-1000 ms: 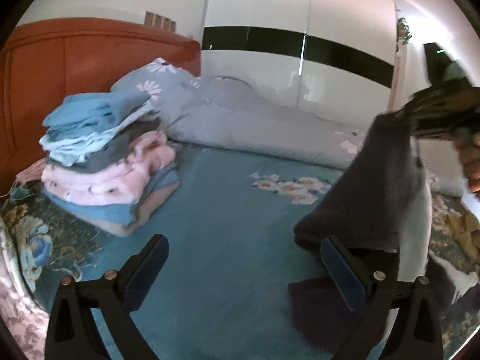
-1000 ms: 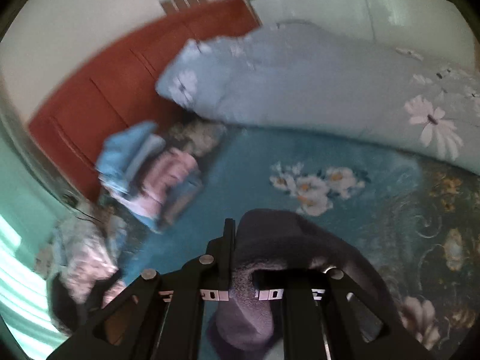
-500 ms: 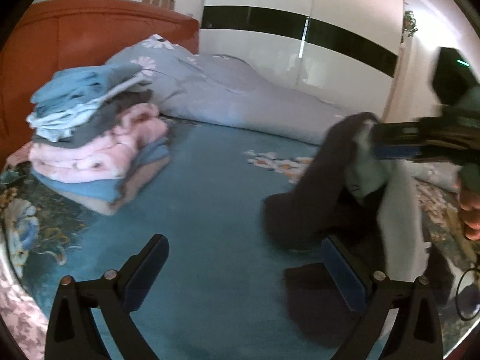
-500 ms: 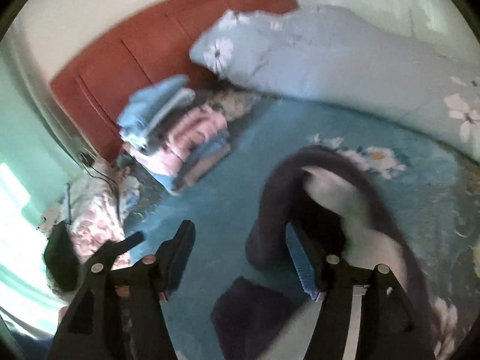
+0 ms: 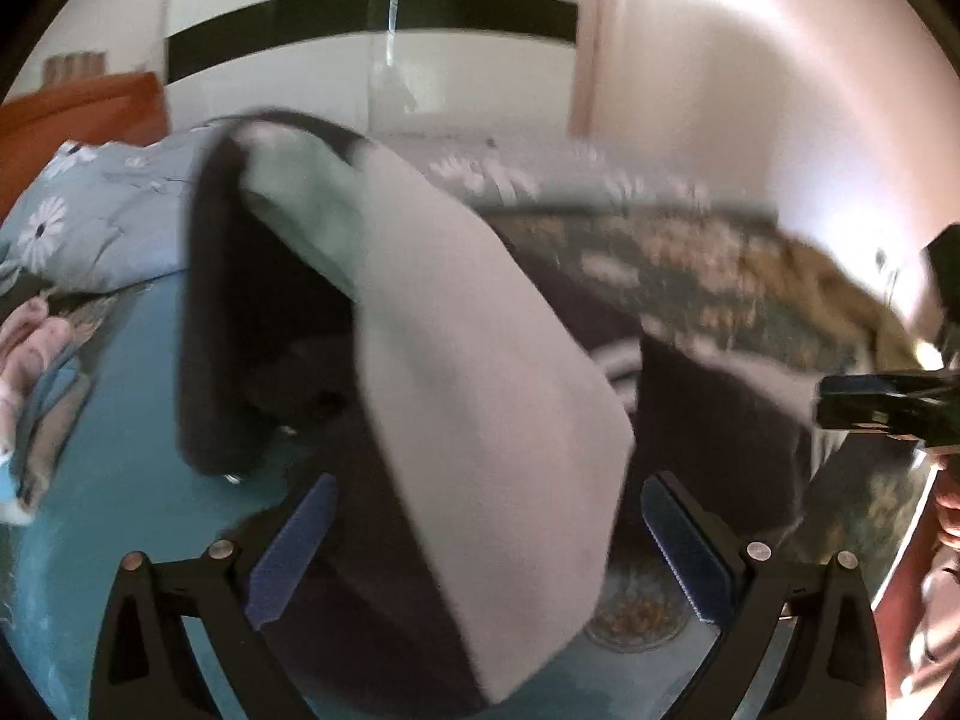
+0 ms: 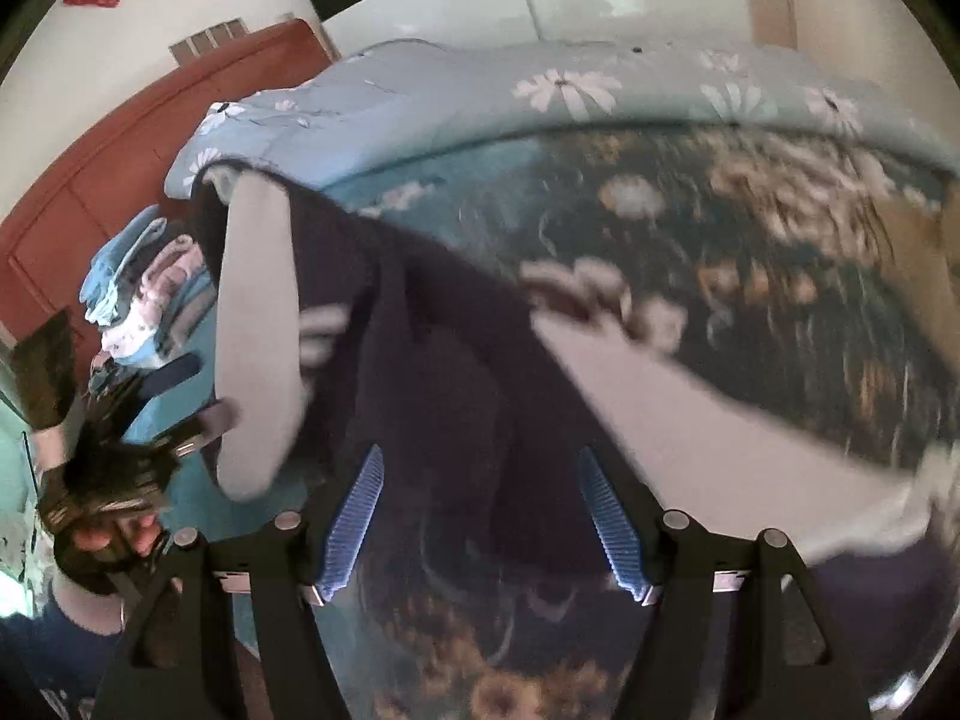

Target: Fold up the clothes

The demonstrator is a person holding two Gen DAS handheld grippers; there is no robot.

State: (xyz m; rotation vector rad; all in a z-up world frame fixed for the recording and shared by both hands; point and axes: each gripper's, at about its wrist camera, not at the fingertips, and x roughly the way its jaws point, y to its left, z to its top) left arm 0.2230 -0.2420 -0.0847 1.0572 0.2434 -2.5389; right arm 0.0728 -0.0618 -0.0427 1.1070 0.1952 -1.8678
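So the right gripper (image 6: 483,519) has let go of the dark garment (image 5: 480,360). A second ago it was clamped on it; now its jaws are spread wide. The left gripper (image 5: 486,546) is wide open too, nothing in it. The garment looks airborne or mid-flop, blurred, over the middle of the bed (image 5: 138,372), near the folded stack (image 6: 150,300) by the headboard edge. My guess is it needs spreading flat before any folding.
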